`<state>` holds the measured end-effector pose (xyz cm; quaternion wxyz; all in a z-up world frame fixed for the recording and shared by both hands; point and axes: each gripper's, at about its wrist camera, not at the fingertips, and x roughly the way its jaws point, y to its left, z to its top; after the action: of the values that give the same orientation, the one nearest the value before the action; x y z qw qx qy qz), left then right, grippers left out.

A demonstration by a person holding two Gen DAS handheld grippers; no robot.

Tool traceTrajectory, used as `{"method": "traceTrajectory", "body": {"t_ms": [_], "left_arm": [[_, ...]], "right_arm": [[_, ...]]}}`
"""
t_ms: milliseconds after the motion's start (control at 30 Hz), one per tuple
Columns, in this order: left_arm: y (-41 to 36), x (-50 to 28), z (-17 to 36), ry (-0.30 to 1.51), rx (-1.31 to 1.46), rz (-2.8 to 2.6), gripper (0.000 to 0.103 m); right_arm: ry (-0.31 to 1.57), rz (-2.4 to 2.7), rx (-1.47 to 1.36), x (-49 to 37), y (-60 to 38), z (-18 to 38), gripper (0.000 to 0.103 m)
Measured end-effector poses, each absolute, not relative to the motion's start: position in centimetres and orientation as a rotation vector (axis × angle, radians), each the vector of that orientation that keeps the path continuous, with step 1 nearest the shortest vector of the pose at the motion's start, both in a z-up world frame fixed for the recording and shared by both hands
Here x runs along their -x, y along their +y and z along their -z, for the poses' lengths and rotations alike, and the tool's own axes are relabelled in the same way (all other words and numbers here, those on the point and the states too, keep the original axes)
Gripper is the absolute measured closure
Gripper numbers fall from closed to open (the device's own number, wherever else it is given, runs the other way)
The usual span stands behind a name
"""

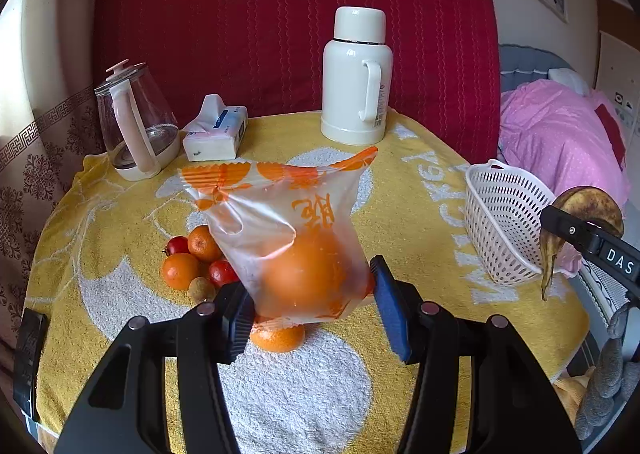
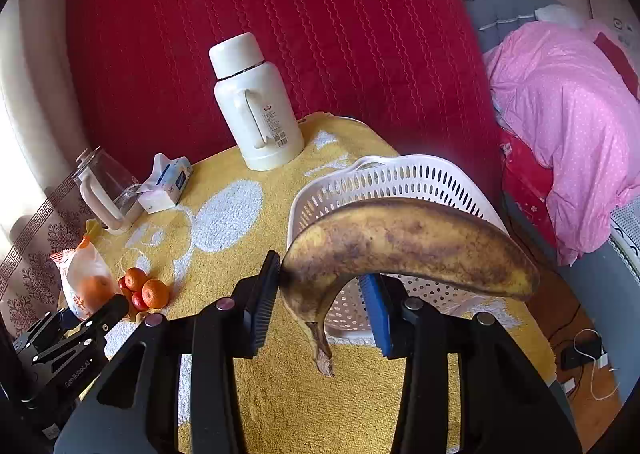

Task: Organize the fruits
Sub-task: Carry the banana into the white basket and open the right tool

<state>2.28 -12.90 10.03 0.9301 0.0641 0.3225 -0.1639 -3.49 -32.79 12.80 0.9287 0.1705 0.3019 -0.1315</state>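
The left gripper (image 1: 312, 314) is clamped on a clear plastic bag (image 1: 288, 238) holding an orange, lifted above loose small fruits (image 1: 192, 266) near the table's (image 1: 120, 214) left edge. The right gripper (image 2: 324, 306) clamps a spotted brown banana (image 2: 408, 246) above the white basket (image 2: 400, 178) at the table's right edge.

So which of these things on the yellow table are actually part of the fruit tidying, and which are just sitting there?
Part of the job:
spotty brown-yellow banana
clear plastic bag with a large orange
pile of small oranges and red fruits
white perforated plastic basket

Just lying about:
white thermos jug
glass kettle
tissue pack
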Motion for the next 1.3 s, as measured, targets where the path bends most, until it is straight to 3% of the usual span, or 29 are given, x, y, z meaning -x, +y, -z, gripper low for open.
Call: {"method": "traceTrajectory", "body": {"t_ms": [733,833,867,900,1300], "left_arm": [[-15.6,-2.1,-10.4,0.666,-0.145,0.369,0.049],[-16.0,-2.2,-10.4,0.666,-0.15,0.373,0.049],[-16.2,-2.3,-10.4,0.667,-0.151,0.375,0.049],[-16.4,-2.3,-10.5,0.667,-0.152,0.378,0.049],[-17.5,-2.5,-10.6,0.67,-0.156,0.394,0.049]], "right_arm": [[0.759,0.232,-0.533,-1.4,-39.3,-8.6,0.06],[0.757,0.228,-0.527,-1.4,-39.0,-8.5,0.047],[0.756,0.222,-0.523,-1.4,-38.9,-8.5,0.037],[0.751,0.223,-0.51,-1.4,-38.7,-8.6,0.036],[0.693,0.115,-0.357,-0.7,-34.6,-10.6,0.036]]}}
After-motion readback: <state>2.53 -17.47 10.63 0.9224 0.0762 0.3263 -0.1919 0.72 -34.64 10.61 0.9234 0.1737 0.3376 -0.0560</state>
